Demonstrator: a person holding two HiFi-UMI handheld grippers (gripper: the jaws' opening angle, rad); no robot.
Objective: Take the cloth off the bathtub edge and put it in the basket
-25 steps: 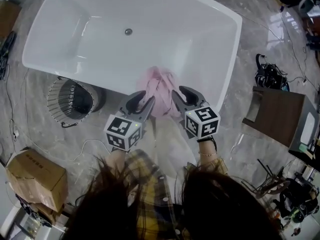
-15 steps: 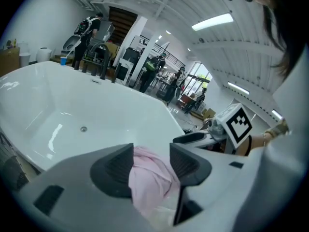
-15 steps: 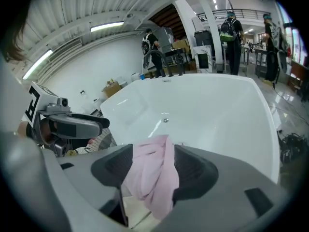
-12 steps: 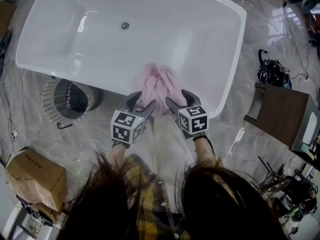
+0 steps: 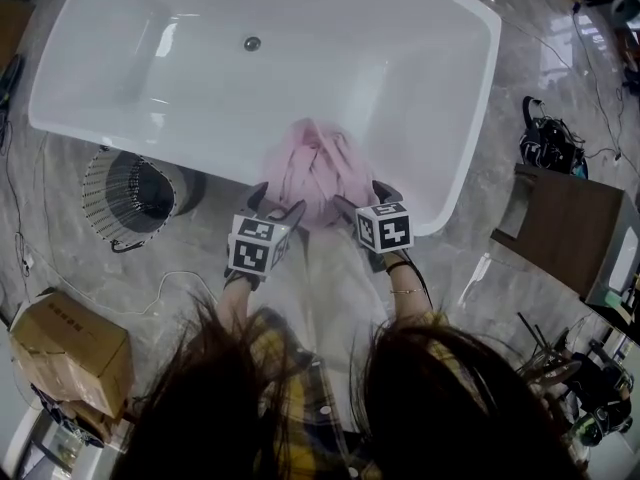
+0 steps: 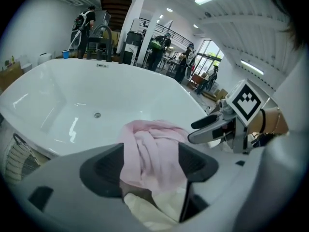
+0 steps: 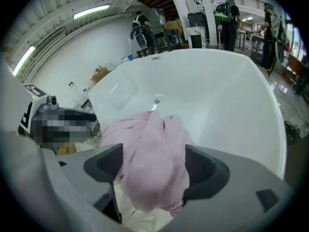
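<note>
A crumpled pink cloth (image 5: 318, 168) lies draped over the near rim of the white bathtub (image 5: 150, 143). My left gripper (image 5: 278, 203) is at the cloth's left side and my right gripper (image 5: 362, 198) at its right, both pointing steeply down. Both pairs of jaws have just been opening and stand wide. In the left gripper view the cloth (image 6: 152, 153) hangs between the spread pads of the left gripper (image 6: 149, 167), and the right gripper (image 6: 217, 127) shows beside it. In the right gripper view the cloth (image 7: 149, 158) fills the gap of the right gripper (image 7: 152, 170). Neither gripper's pads press on it.
A round wire basket (image 5: 135, 193) stands on the floor left of me, against the tub's outer wall. A cardboard box (image 5: 70, 353) sits at the lower left. A brown cabinet (image 5: 560, 228) and a tangle of cables (image 5: 548, 148) are at the right. People stand beyond the tub.
Both grippers have sunk toward the cloth on the tub rim and tipped further down. Their jaws, narrow a second ago, now stand wide on either side of the cloth.
</note>
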